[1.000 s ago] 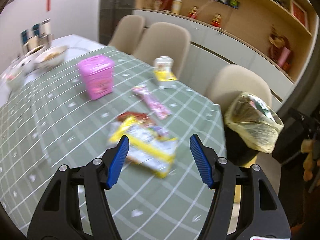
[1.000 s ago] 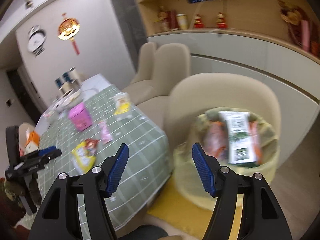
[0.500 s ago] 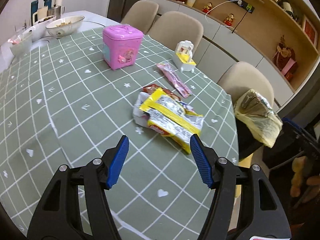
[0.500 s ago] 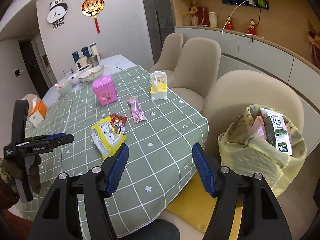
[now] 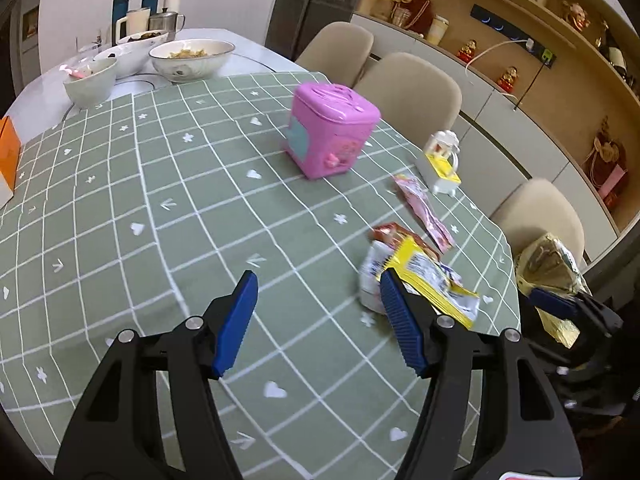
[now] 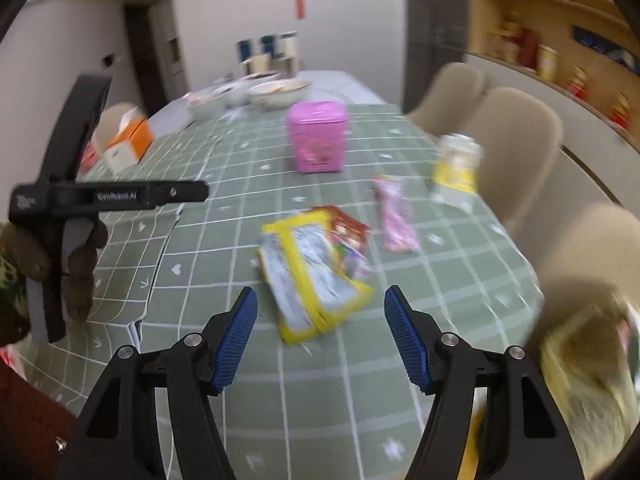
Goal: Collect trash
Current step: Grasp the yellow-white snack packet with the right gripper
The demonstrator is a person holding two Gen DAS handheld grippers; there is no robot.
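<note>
A yellow and silver snack wrapper (image 5: 432,280) (image 6: 312,276) lies on the green checked tablecloth (image 5: 200,208) with a small red wrapper (image 5: 394,232) (image 6: 346,226) tucked under its far side. A pink wrapper (image 5: 424,210) (image 6: 396,216) lies just beyond. My left gripper (image 5: 316,312) is open over bare cloth, left of the wrappers. My right gripper (image 6: 320,328) is open with nothing in it, hovering just short of the yellow wrapper. A yellow trash bag (image 5: 552,276) (image 6: 588,360) stands off the table's right edge.
A pink toy box (image 5: 330,134) (image 6: 318,140) and a white and yellow toy (image 5: 440,162) stand farther back. Bowls (image 5: 192,58) and flasks sit at the far end, an orange box (image 6: 128,140) at the left. Beige chairs (image 5: 408,92) line the right side.
The right gripper has swung from the trash bag to over the table, facing the yellow wrapper. The left gripper has drifted left, so the wrappers now lie to its right.
</note>
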